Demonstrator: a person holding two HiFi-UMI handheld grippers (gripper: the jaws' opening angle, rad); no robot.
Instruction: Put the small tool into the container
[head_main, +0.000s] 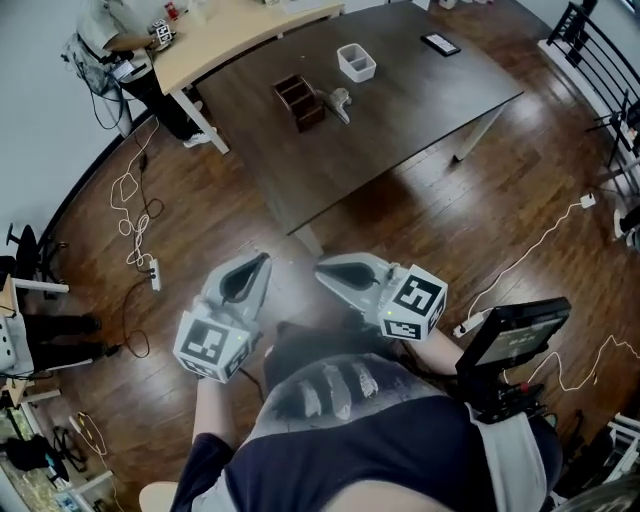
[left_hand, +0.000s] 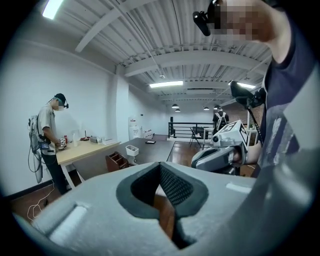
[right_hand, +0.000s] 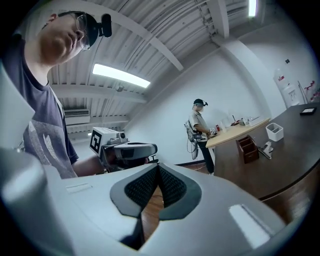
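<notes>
A dark tabletop (head_main: 420, 110) stands well apart from the left tool (head_main: 262, 262) and right tool (head_main: 325, 270), both with jaws together and empty. On it, just beside a brown box (head_main: 300, 102) and near a white container (head_main: 356, 62), the small grey implement (head_main: 340, 104) lies flat, its long axis running far-to-near and its slim end toward the person.

Dark table (head_main: 420, 100) bears brown box (head_main: 299, 102), white container (head_main: 356, 62), small tool (head_main: 340, 103).
</notes>
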